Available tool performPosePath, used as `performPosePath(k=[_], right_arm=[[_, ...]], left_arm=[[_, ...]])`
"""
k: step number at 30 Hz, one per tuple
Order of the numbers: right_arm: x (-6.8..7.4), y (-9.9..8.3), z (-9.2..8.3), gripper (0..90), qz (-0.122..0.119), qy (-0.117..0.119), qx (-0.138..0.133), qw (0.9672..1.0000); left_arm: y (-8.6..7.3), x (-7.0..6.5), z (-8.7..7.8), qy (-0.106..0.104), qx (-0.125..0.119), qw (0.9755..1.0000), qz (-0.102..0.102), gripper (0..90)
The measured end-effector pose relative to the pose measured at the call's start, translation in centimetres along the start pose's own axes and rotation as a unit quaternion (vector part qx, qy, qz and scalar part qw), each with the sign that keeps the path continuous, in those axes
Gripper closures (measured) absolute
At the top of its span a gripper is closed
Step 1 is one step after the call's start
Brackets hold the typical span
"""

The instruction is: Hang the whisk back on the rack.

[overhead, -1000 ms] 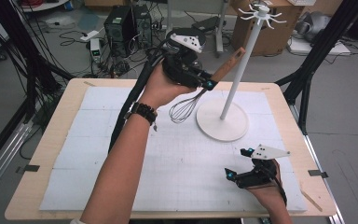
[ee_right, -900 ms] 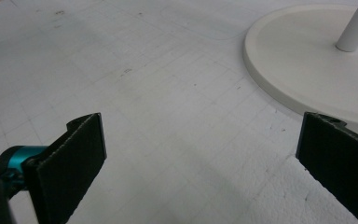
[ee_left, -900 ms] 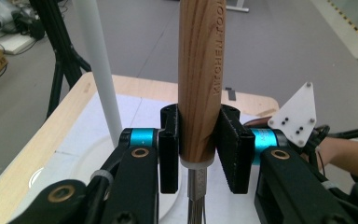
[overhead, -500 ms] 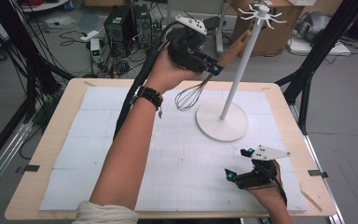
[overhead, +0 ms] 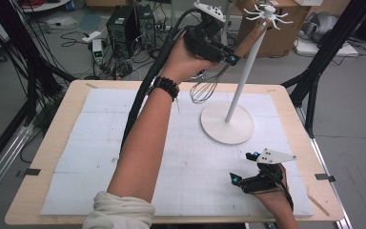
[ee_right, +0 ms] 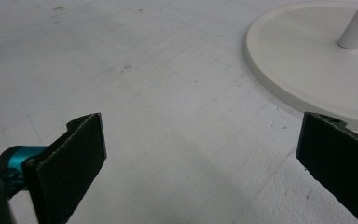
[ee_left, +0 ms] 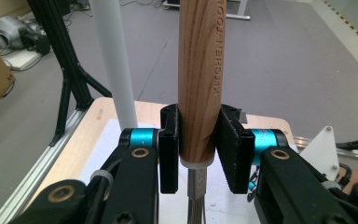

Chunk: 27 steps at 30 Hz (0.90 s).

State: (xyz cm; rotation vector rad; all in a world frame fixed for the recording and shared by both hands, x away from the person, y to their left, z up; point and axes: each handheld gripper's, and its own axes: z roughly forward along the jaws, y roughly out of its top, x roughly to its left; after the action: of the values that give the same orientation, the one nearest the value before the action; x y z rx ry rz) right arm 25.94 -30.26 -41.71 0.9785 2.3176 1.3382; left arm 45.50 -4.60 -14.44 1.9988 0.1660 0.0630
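Observation:
A wire whisk (overhead: 204, 90) with a wooden handle (overhead: 248, 40) hangs in the air over the far side of the table, wires downward. My left gripper (overhead: 228, 57) is shut on the handle's lower end; in the left gripper view both pads press the wood (ee_left: 199, 79) just above the metal collar. The handle's tip is close to the hook crown (overhead: 268, 12) of a white stand (overhead: 219, 133), whose pole (ee_left: 116, 60) rises just to the left. My right gripper (overhead: 243, 167) rests at the front right of the mat, its jaws wide open (ee_right: 200, 158) over bare mat, facing the stand's base (ee_right: 307, 60).
A white gridded mat (overhead: 100, 143) covers the wooden table (overhead: 43, 157). Beyond the far edge lie cables, a computer case (overhead: 121, 24) and a cardboard box (overhead: 279, 38). Black frame legs (overhead: 314, 81) stand at the table's right.
My left hand has lifted the whisk higher and carried it right, so the handle now reaches up near the stand's top. The right gripper has stayed put.

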Motion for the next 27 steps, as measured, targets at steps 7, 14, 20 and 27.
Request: performPosePath(k=[7, 14, 20, 27], right_arm=[[0.1, 0.0, -0.1, 0.6, 0.000, 0.001, -0.001, 1.0000], [0.0, 0.0, -0.1, 0.6, 0.000, 0.001, -0.001, 1.0000], [0.0, 0.0, -0.1, 0.6, -0.001, 0.001, -0.003, 1.0000], [0.1, 0.0, -0.1, 0.6, 0.000, 0.002, -0.002, 1.0000]], left_arm=[[-0.2, 0.8, 0.3, 0.014, 0.005, 0.9998, -0.012, 71.3], [-0.5, 1.3, 0.9, 0.020, 0.010, 0.9995, -0.020, 71.2], [-0.7, 1.7, 2.1, 0.023, 0.017, 0.9993, -0.024, 71.1], [-0.9, 1.8, 2.9, 0.028, 0.016, 0.9992, -0.024, 70.0]])
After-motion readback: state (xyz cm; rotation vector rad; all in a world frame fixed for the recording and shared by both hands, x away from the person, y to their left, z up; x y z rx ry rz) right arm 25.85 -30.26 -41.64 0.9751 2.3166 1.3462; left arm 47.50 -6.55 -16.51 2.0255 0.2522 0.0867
